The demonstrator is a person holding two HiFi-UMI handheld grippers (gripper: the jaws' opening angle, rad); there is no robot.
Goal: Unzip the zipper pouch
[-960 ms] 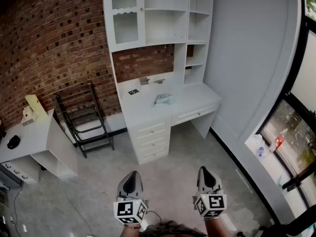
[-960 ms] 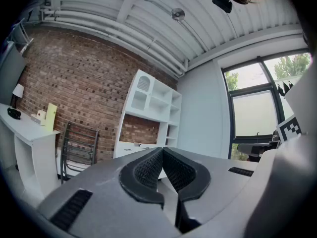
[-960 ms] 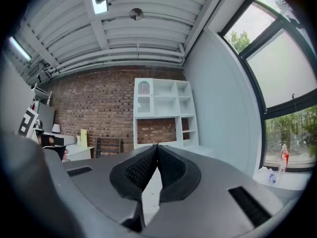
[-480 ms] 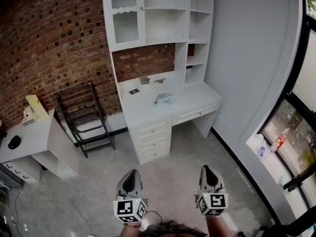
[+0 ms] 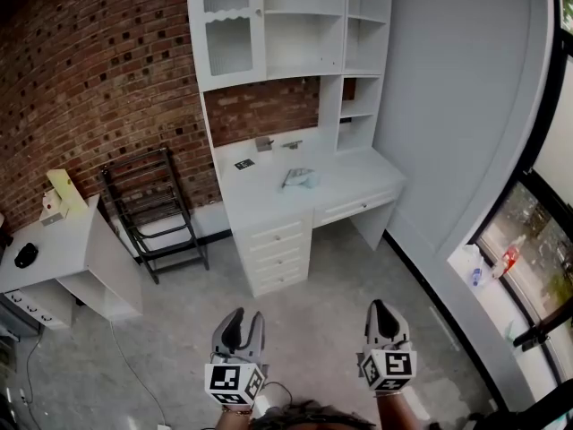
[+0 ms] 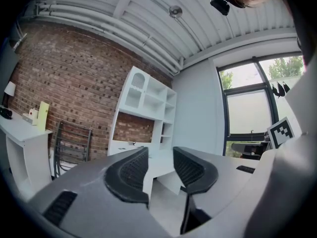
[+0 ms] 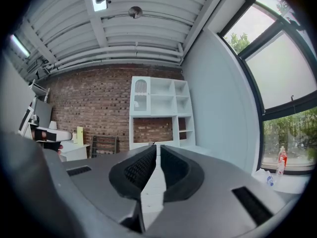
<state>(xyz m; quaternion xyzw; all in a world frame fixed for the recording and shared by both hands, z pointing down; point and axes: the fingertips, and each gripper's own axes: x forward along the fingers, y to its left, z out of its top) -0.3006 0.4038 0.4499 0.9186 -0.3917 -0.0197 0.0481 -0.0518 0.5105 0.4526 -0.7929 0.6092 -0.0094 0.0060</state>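
The zipper pouch (image 5: 298, 178), a small pale blue-grey bundle, lies on the white desk (image 5: 269, 206) against the brick wall, far ahead of both grippers. My left gripper (image 5: 243, 322) is held low over the floor, pointing level towards the desk. Its jaws have just been opening and stand slightly apart with nothing between them; the left gripper view shows the gap at my left gripper (image 6: 159, 155). My right gripper (image 5: 385, 314) hovers beside it, shut and empty, and in the right gripper view my right gripper (image 7: 158, 150) has its pads together.
A white hutch with shelves (image 5: 286, 25) tops the desk. A black metal rack (image 5: 148, 209) leans on the brick wall to its left. A small white table (image 5: 67, 251) at far left carries a black object (image 5: 25, 255). Bottles (image 5: 491, 262) stand on the window ledge at right.
The left gripper's jaws have parted a little from shut. Both grippers stay low in the view, and the right one remains shut.
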